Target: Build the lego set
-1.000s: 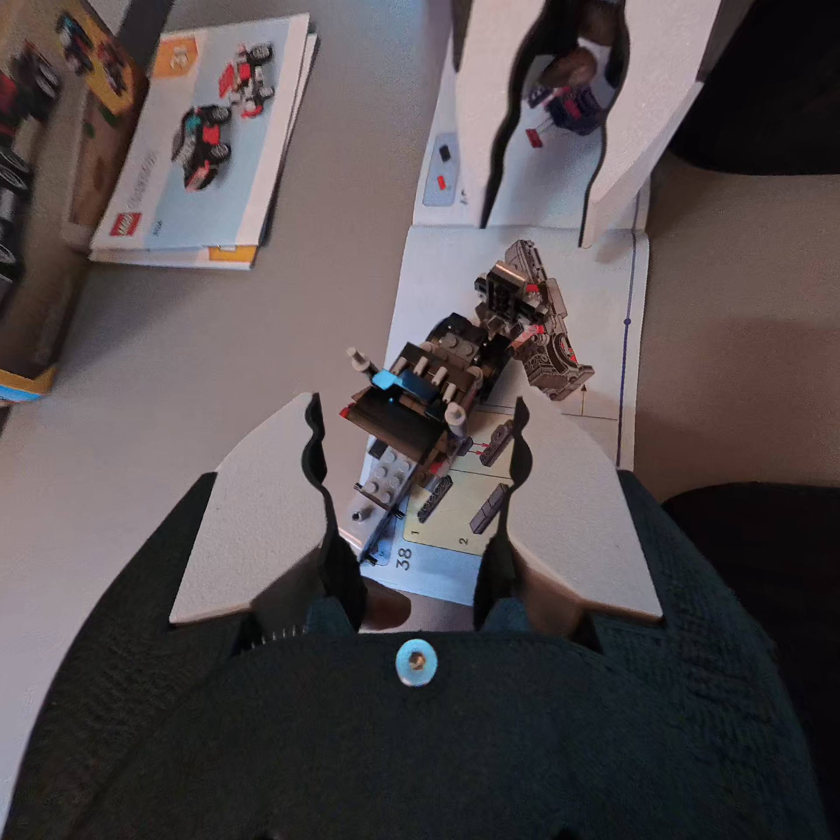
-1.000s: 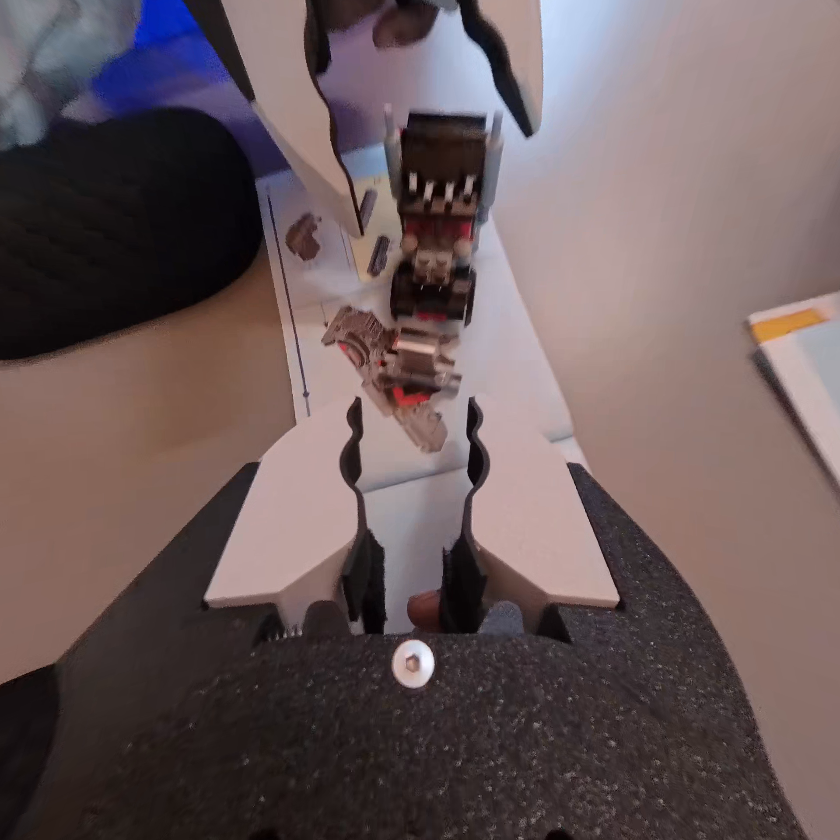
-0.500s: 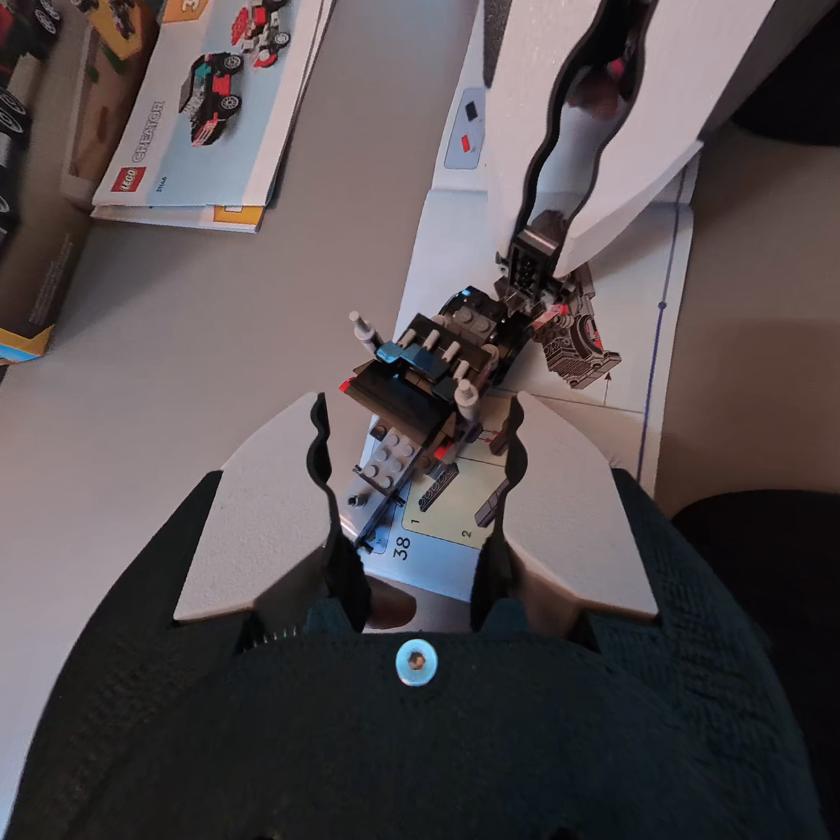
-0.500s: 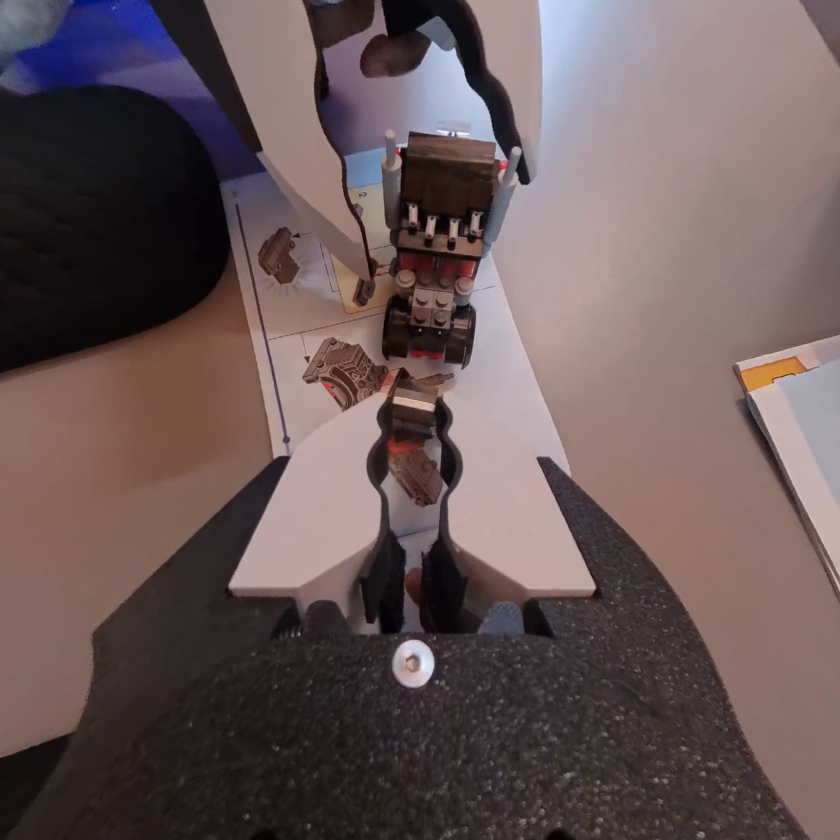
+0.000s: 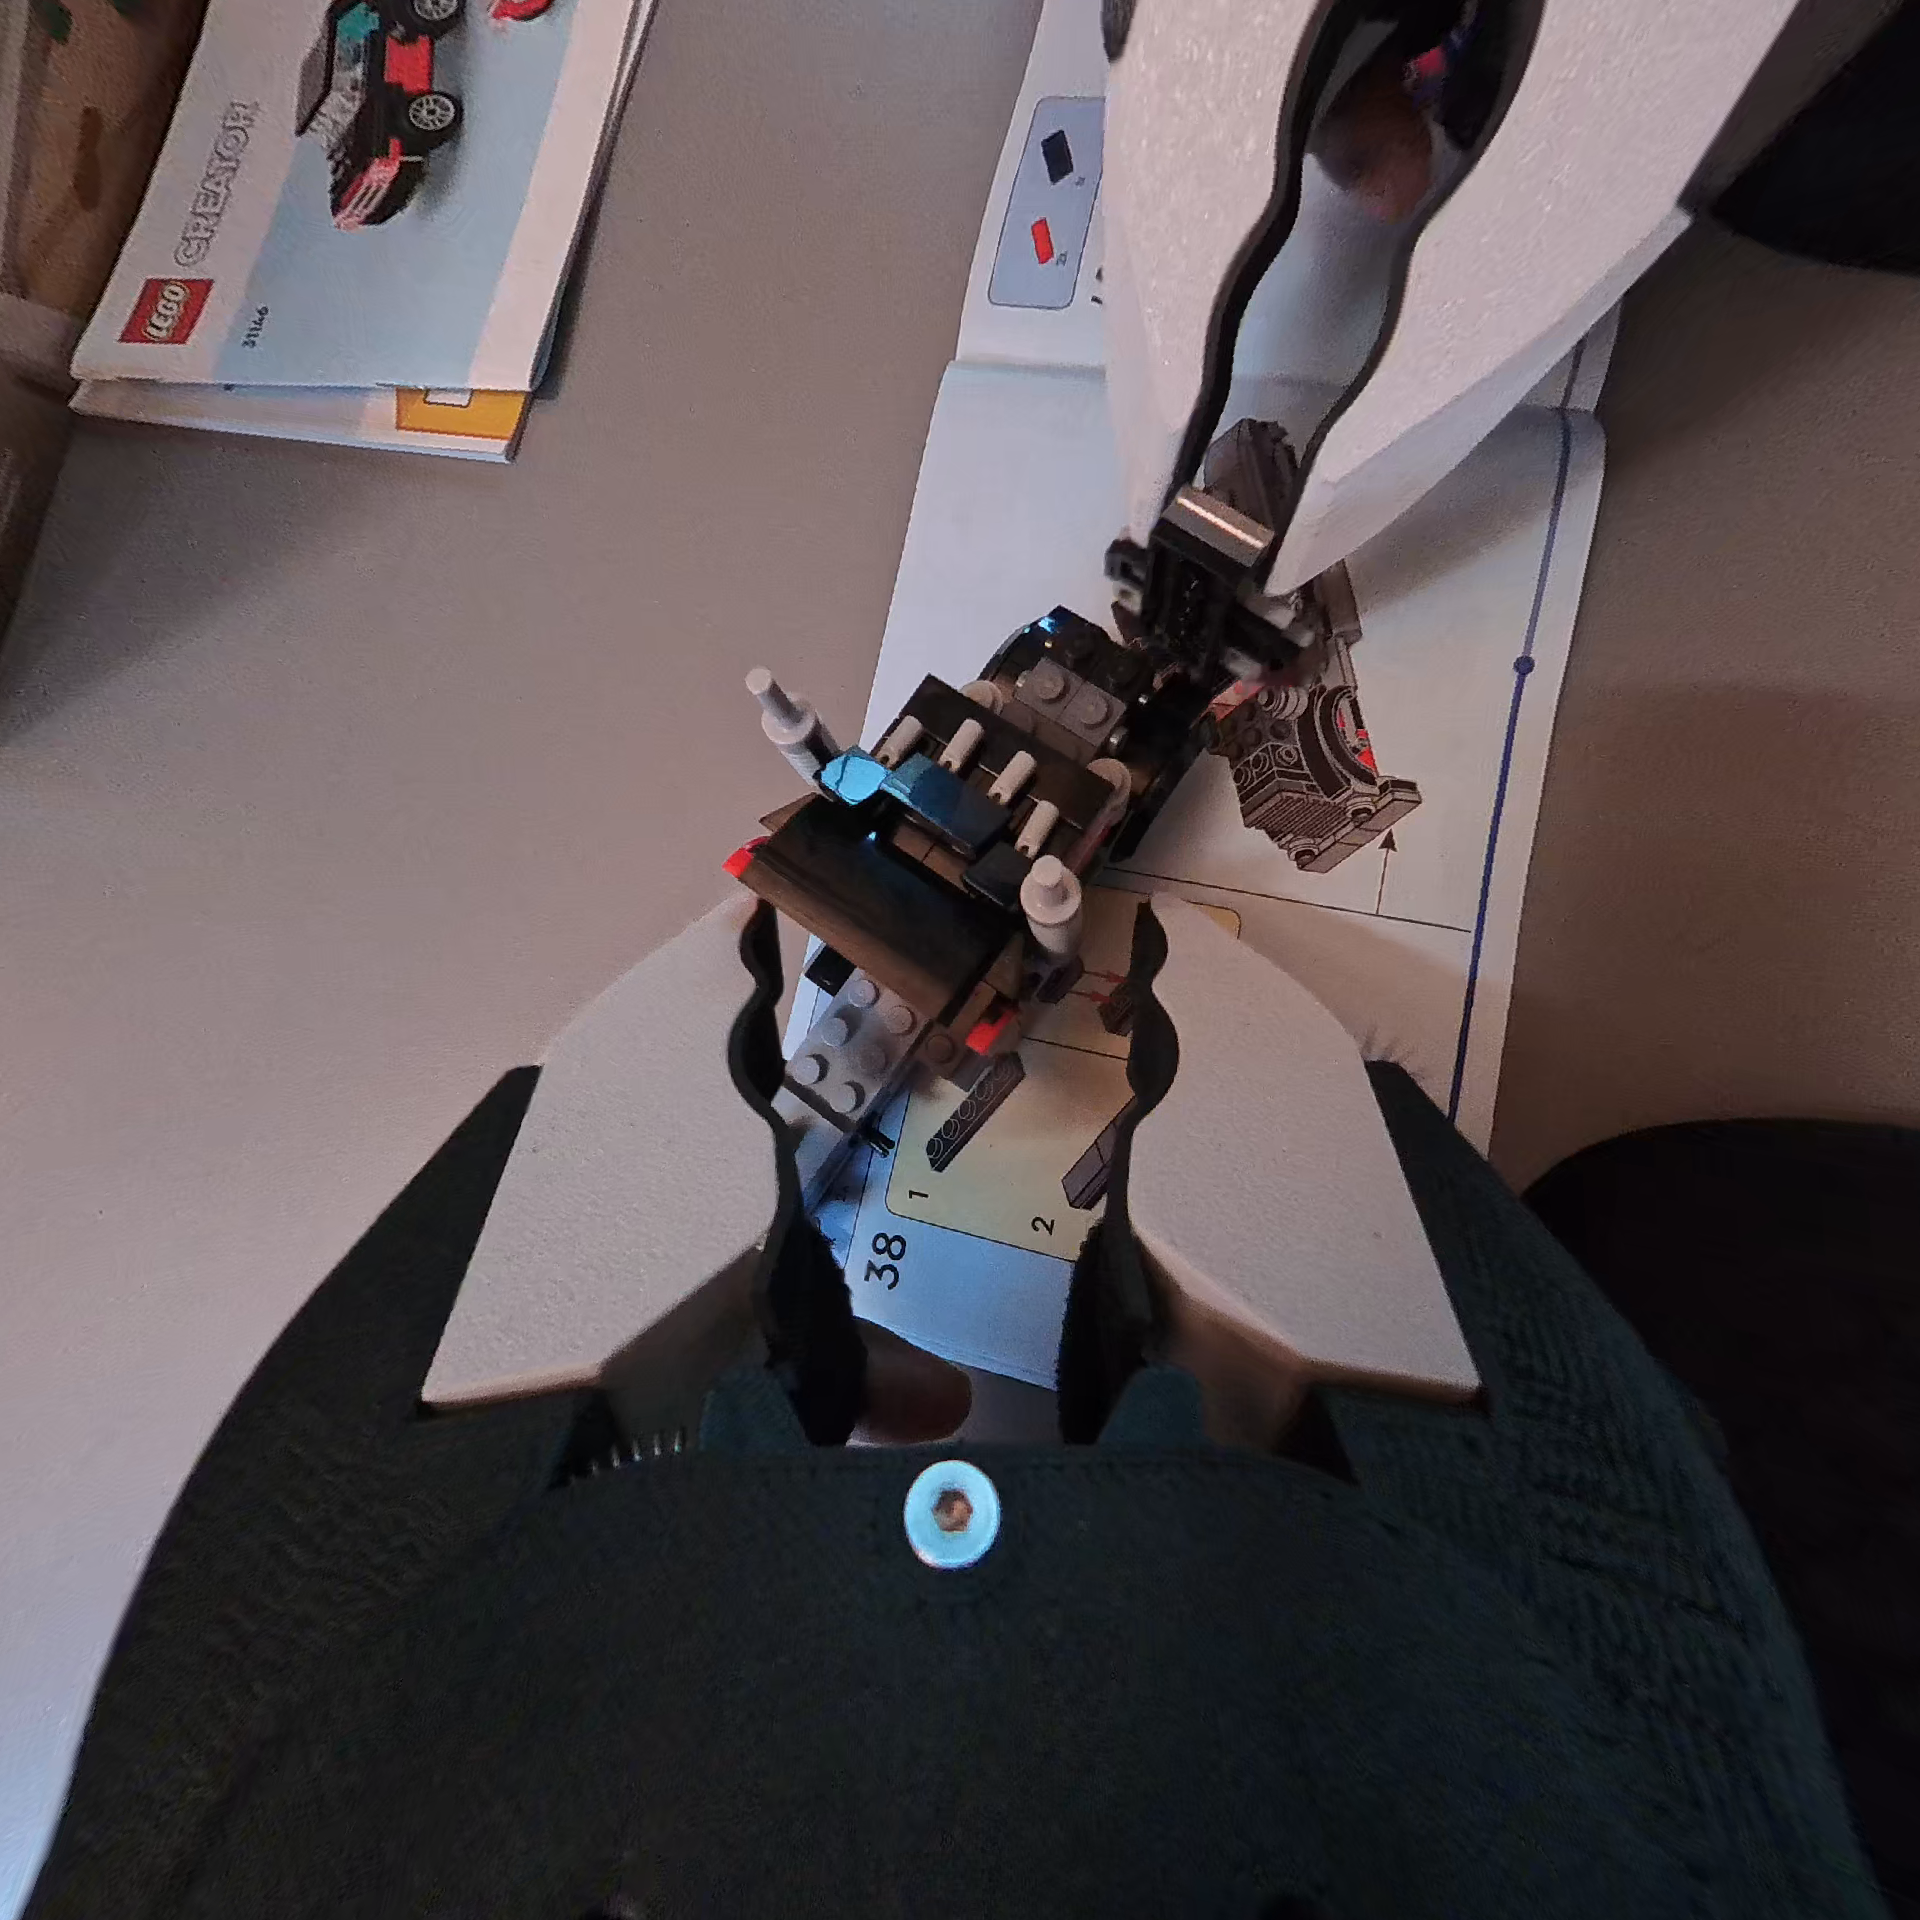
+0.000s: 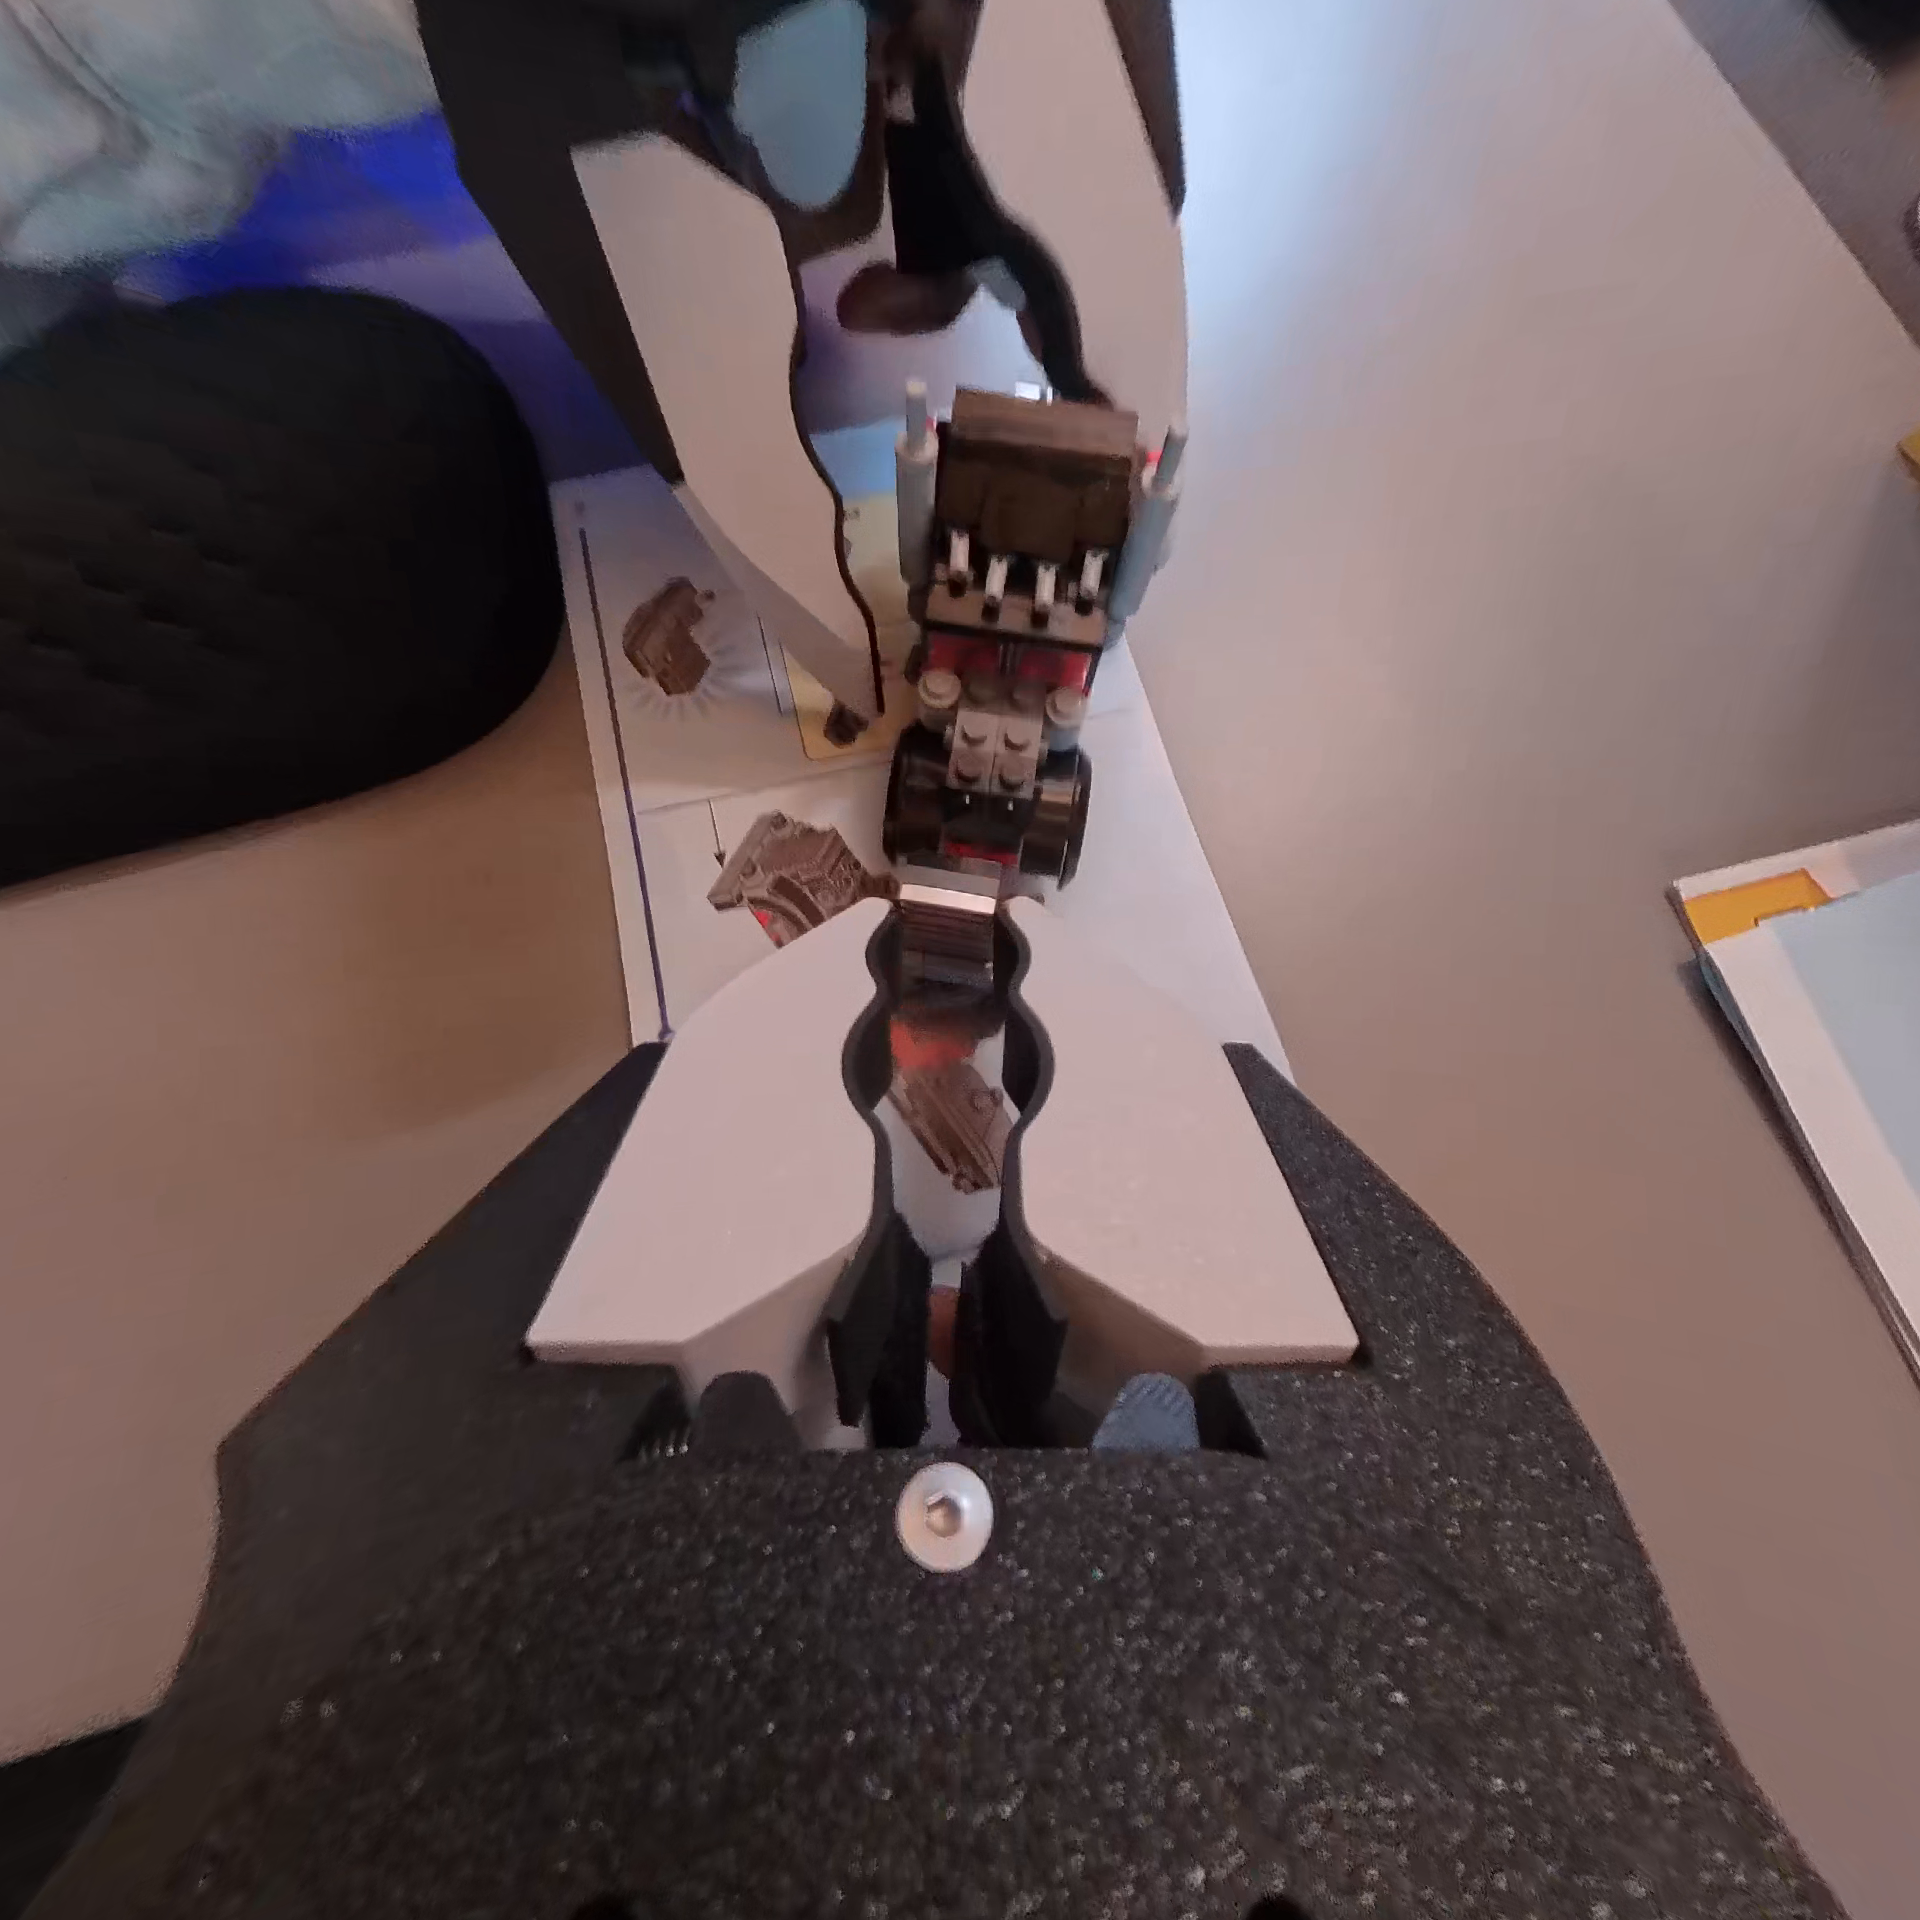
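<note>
My right gripper (image 6: pixel 943 914) is pinched on a small black brick assembly (image 6: pixel 940 935), held at the rear of the half-built truck (image 6: pixel 1023 623). My left gripper (image 5: pixel 951 925) stands wide apart around the truck's cab, gripping nothing. The truck sits on the open instruction booklet (image 5: pixel 1455 935). It looks light, rigid and likely to pop apart, so I'd grip the cab's flat sides.

A plain grey table (image 5: pixel 436 727) carries an open instruction booklet (image 5: pixel 997 499) lying flat. Well to one side lies a closed stack of booklets (image 5: pixel 343 239) with a car on the cover, and a cardboard box (image 5: pixel 62 156) sits beside that stack.
</note>
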Motion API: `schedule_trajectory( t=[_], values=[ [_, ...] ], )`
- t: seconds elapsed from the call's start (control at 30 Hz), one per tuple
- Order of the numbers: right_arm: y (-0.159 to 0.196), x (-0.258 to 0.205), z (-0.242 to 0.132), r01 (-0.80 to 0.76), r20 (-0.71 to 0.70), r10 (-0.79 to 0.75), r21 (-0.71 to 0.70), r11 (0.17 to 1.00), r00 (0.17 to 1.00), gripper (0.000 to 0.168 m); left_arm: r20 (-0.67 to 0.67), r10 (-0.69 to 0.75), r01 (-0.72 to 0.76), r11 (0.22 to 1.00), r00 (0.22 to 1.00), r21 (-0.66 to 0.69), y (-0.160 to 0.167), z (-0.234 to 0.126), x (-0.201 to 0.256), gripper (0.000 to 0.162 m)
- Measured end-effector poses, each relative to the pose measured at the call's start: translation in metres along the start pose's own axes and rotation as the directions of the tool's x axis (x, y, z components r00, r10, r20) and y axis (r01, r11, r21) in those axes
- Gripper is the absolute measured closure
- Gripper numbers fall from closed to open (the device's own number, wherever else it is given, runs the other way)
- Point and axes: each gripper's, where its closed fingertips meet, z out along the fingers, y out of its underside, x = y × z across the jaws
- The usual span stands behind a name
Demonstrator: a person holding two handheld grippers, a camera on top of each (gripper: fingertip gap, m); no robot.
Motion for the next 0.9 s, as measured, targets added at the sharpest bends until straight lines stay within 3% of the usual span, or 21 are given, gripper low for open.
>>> schedule_trajectory(
  t=[0.13,0.57,0.7,0.9],
  values=[
    [-0.011,0.003,0.002,-0.031,0.034,0.028,0.082,0.996,0.999,0.152,-0.009,0.005,-0.005,1.000,1.000,-0.016,0.003,0.003,0.002,0.097],
    [-0.003,0.005,0.010,-0.026,0.019,0.024,0.090,0.996,1.000,0.152,-0.028,-0.037,0.037,0.999,0.999,-0.002,0.006,0.004,0.002,0.100],
    [0.007,0.001,0.002,-0.051,0.029,0.050,0.021,0.998,0.998,0.144,-0.039,-0.028,0.028,1.000,0.999,-0.005,0.005,0.004,0.004,0.104],
    [0.026,0.001,0.008,-0.047,0.004,0.048,-0.106,0.993,0.999,0.147,-0.031,-0.032,0.031,0.999,0.999,-0.012,0.003,0.005,0.004,0.105]
  ],
)
